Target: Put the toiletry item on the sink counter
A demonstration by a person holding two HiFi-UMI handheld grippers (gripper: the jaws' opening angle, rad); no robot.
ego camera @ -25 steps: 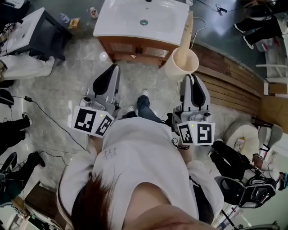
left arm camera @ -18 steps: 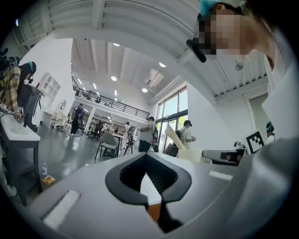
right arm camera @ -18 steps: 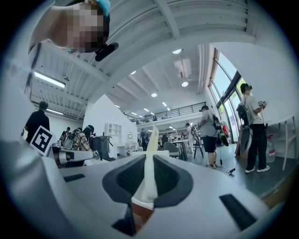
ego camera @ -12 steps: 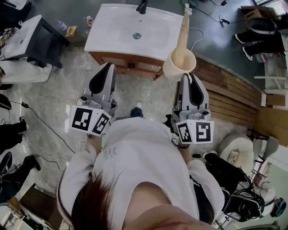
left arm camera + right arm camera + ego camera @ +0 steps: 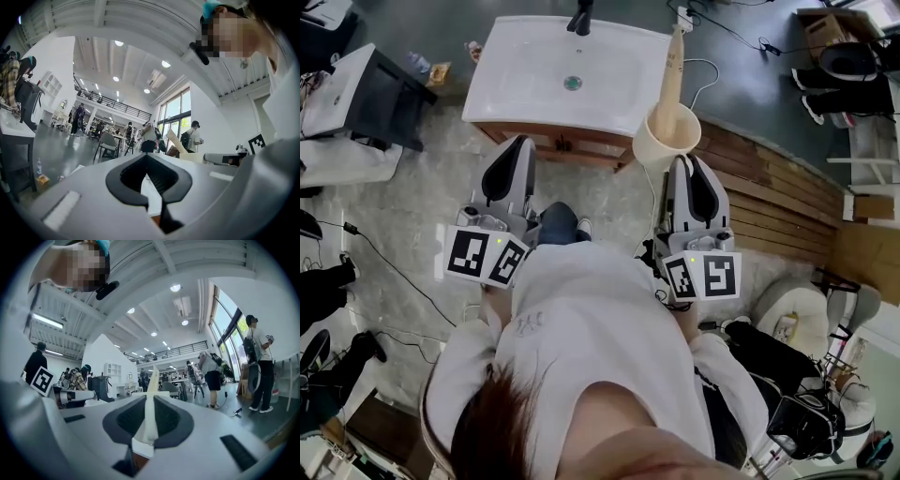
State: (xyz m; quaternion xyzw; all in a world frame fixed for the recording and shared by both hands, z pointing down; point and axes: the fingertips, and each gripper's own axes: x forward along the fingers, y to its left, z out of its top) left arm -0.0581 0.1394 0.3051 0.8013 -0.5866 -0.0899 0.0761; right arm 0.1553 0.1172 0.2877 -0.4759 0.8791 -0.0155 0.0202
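Note:
A cream cup (image 5: pixel 666 141) with a long beige tube (image 5: pixel 672 66) standing in it hangs in front of my right gripper (image 5: pixel 680 164), which is shut on the cup's wall. In the right gripper view the thin cream wall (image 5: pixel 150 420) runs between the dark pads. My left gripper (image 5: pixel 517 148) is shut and holds nothing; its view shows the cup (image 5: pixel 190 157) off to the right. The white sink counter (image 5: pixel 619 89) with a black faucet (image 5: pixel 580 17) and a drain (image 5: pixel 573 82) stands just ahead, on a wooden cabinet (image 5: pixel 572 148).
A black stand with a white top (image 5: pixel 356 89) is at the left. Wooden planks (image 5: pixel 778 197) lie on the floor at the right, and a cable (image 5: pixel 384 253) at the left. White fixtures (image 5: pixel 792 305) and seated people are at the lower right.
The sink counter has slid down and left in the head view as the person steps toward it. The right gripper still holds the cup, now next to the counter's right corner.

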